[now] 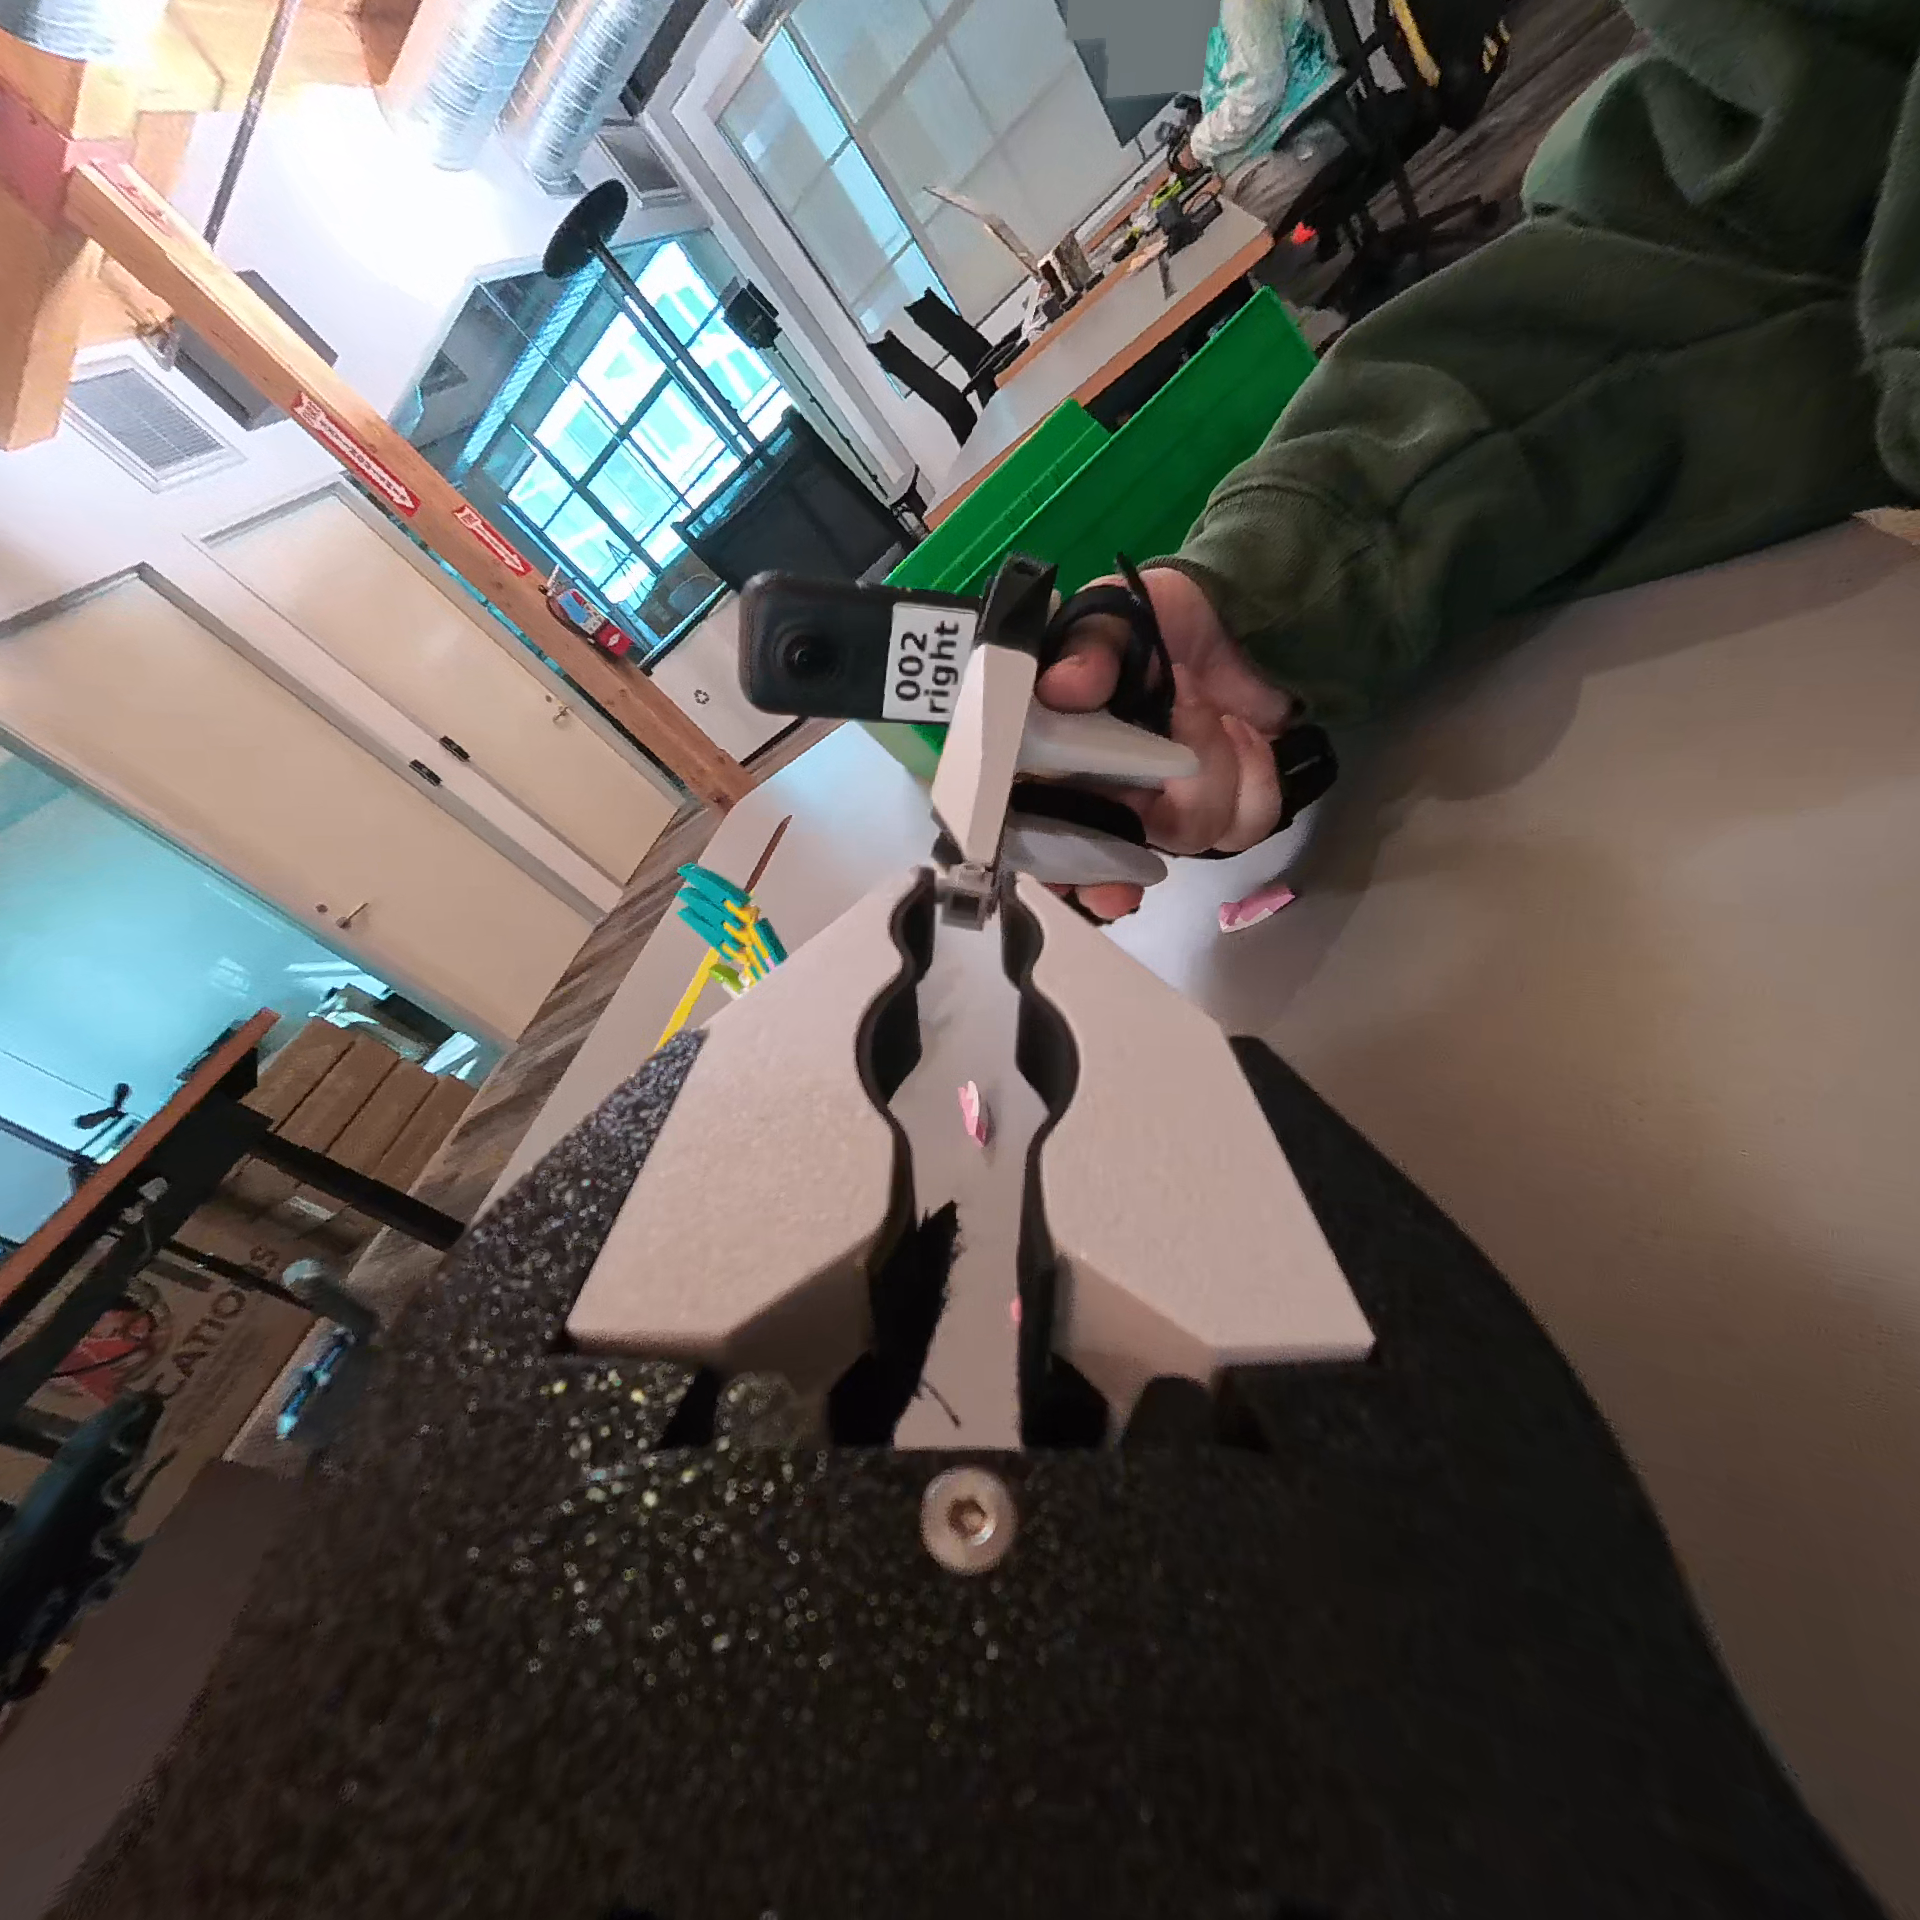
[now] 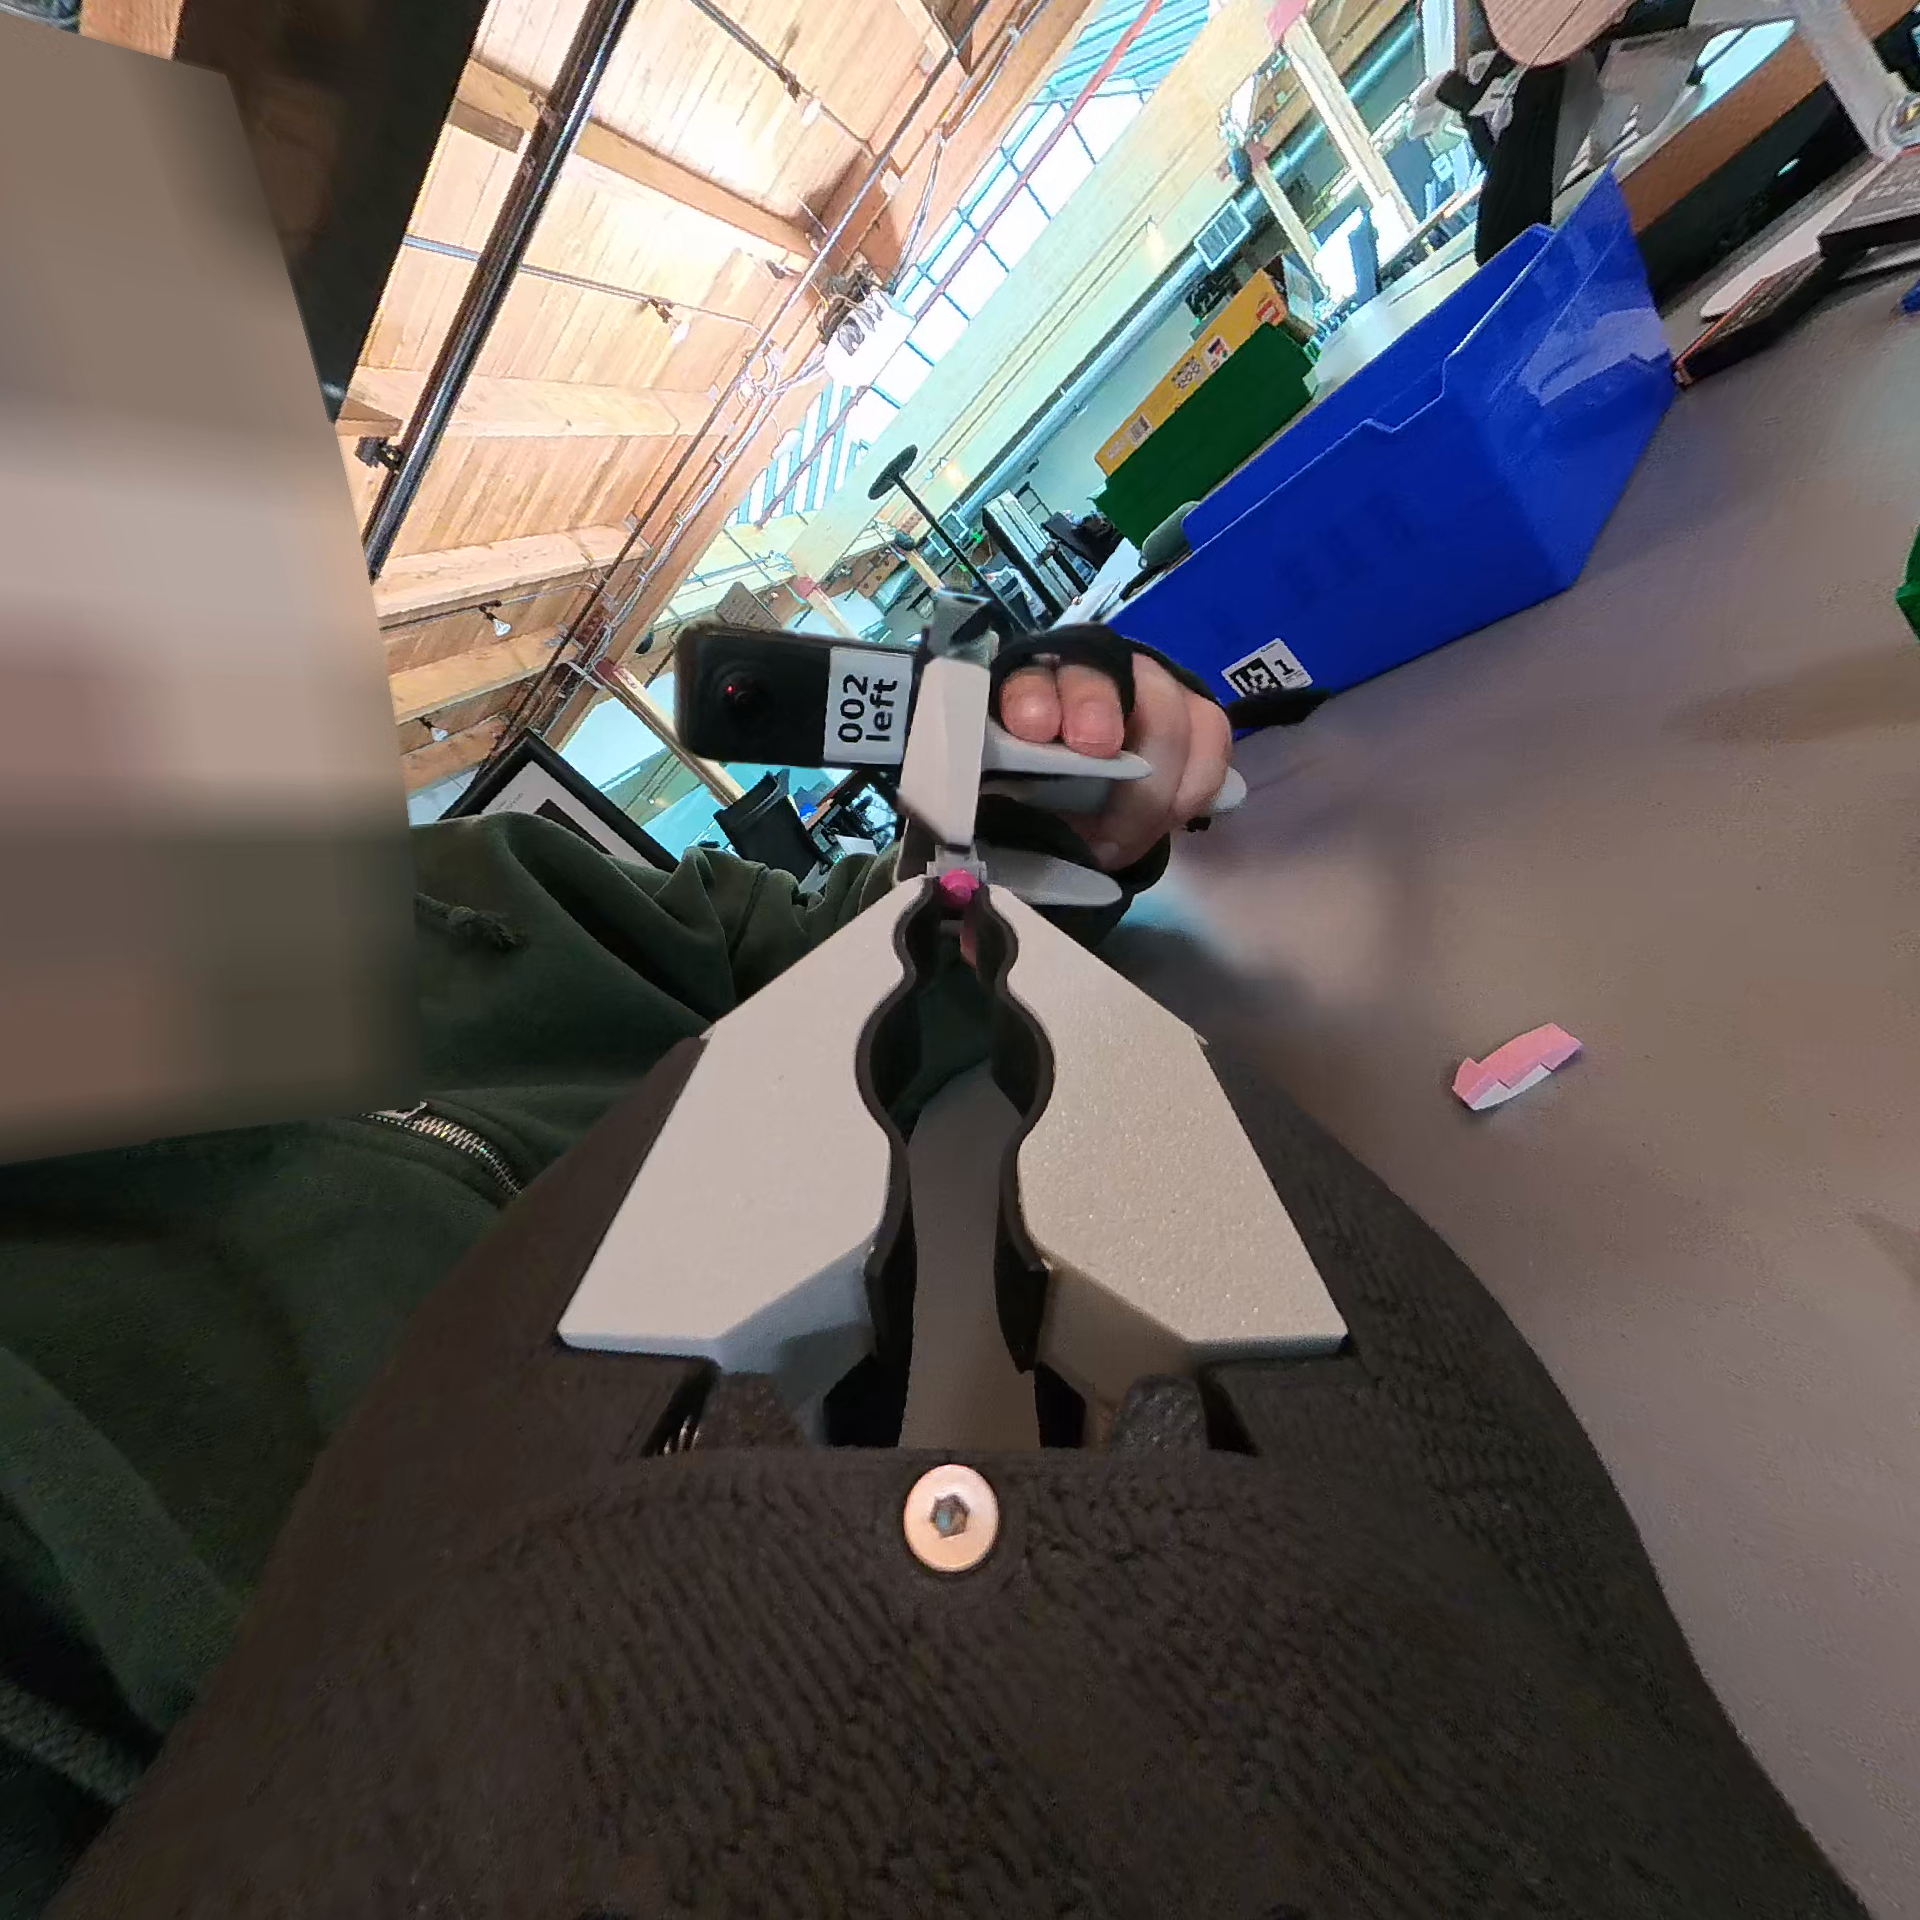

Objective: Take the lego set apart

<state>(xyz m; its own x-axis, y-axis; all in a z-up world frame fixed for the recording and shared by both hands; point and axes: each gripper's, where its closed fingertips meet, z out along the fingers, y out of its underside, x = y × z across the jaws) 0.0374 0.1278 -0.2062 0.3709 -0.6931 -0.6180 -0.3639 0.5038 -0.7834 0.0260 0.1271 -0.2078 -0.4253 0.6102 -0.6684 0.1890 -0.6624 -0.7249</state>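
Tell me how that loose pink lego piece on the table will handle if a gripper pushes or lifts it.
The pink lego piece looks small, rigid plastic, so probably light and stiff. It lies flat on the smooth grey table, so a push would likely slide it, not roll it. Its low profile may make pinching fiddly.

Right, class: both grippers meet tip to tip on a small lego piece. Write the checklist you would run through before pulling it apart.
1. Left gripper shut on the small lego piece: ok.
2. Right gripper shut on the same piece from the opposite side: ok.
3. Each gripper holds a separate part of it: cannot tell, too small.
4. Loose pink piece lies on the table, apart from both grippers: ok.
5. Teal and yellow build stands off to the side: ok.
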